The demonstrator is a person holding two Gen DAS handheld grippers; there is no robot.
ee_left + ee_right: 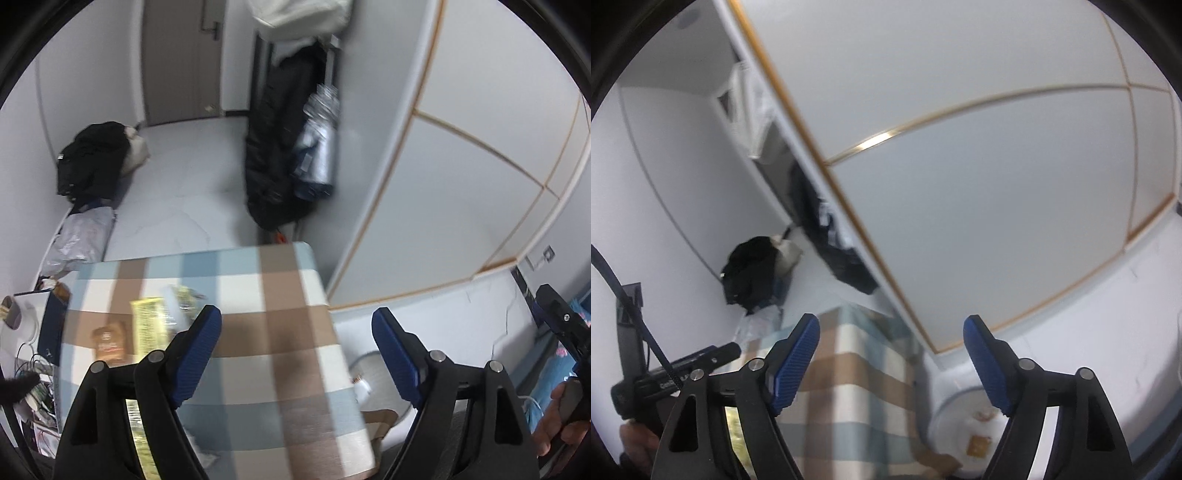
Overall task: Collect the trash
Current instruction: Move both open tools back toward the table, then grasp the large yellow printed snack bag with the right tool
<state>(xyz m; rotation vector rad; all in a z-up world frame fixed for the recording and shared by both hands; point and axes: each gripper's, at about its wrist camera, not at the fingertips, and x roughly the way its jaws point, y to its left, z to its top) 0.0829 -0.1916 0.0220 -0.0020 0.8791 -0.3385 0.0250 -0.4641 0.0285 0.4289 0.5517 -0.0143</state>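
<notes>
Little of the collecting looks done. Both tools are spread wide with nothing between their blue pads: the left tool (295, 354) hangs over the checked tabletop (280, 295), and the right tool (892, 363) points up toward the wardrobe doors (979, 184), with only the near right edge of the tabletop below it.

The trash is on the left part of the tabletop. A yellow wrapper (149, 325) lies just left of the left tool's left finger, a brown wrapper (109, 341) sits beside it further left, and a crumpled clear-and-green packet (184, 301) lies just beyond the yellow one. None of these is touched by either tool. I judge all three remain to be picked up.

On the floor just right of the tabletop stands a white bin (964, 435). A small orange-brown scrap (979, 445) lies inside it, so perhaps one piece has already gone in. A brown paper piece (380, 421) rests at the near right edge of the tabletop, between it and the bin; whether it counts as trash I cannot tell.

The room is small and white-floored. A black jacket (92, 158) is heaped in the far left corner, dark coats (280, 155) hang by the wardrobe, and a brown door (181, 62) stands at the far wall. Cables and oddments clutter the near left.
</notes>
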